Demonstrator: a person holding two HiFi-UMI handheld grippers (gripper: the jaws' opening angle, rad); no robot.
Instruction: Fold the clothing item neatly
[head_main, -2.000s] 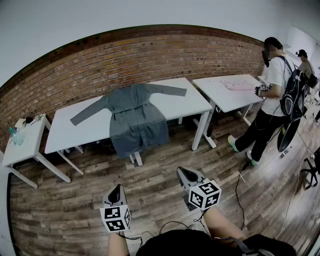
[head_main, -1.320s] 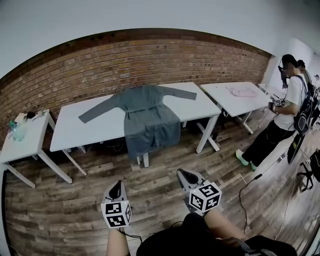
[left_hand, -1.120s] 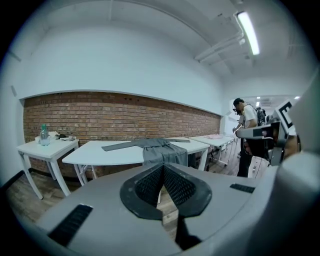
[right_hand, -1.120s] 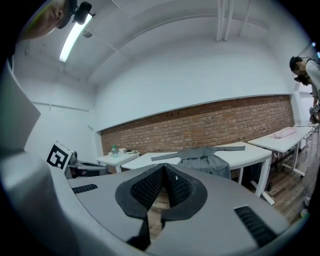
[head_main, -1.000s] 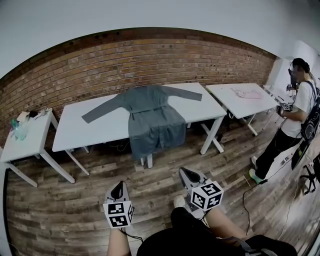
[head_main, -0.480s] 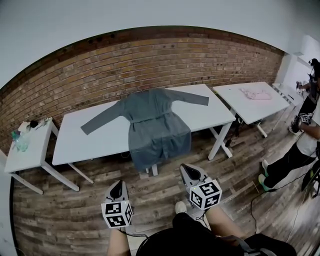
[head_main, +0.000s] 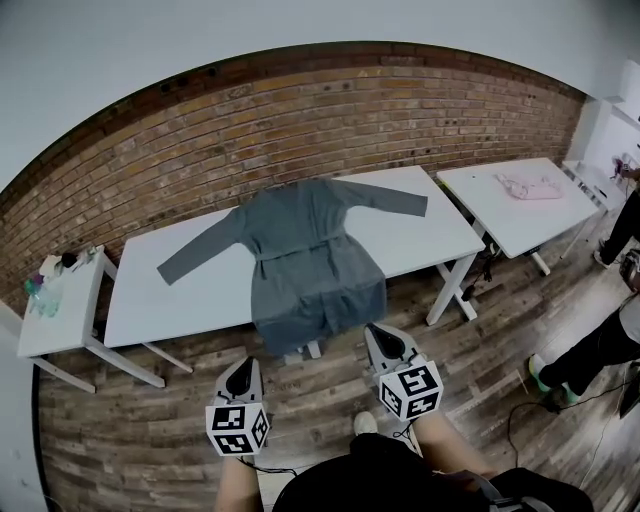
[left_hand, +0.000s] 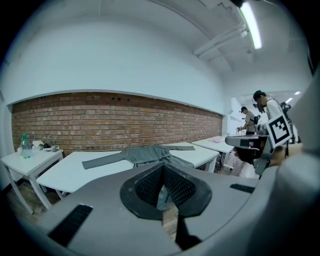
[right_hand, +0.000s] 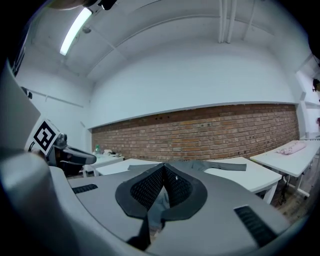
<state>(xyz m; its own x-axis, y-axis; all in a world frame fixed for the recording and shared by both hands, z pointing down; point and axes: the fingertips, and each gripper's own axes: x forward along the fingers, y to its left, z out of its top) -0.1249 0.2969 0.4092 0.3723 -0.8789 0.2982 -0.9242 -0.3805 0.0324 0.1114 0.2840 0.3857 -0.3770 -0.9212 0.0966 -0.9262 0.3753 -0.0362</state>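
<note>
A grey long-sleeved dress (head_main: 305, 262) lies spread on the long white table (head_main: 180, 295), sleeves out to both sides, its hem hanging over the near edge. It also shows in the left gripper view as the grey dress (left_hand: 150, 154) and in the right gripper view as the grey dress (right_hand: 210, 165). My left gripper (head_main: 241, 371) is shut and empty, short of the table's near edge, left of the hanging hem. My right gripper (head_main: 381, 338) is shut and empty too, just below the hem's right side. Neither touches the cloth.
A small white side table (head_main: 55, 320) with a bottle stands at the left. A second white table (head_main: 520, 205) with a pink cloth (head_main: 530, 186) is at the right. A person's leg (head_main: 590, 350) is at the right edge, cables on the wooden floor. A brick wall runs behind.
Both grippers have come forward toward the table; the dress and table now sit nearer and lower in the head view. The person at the right has slid mostly out of frame.
</note>
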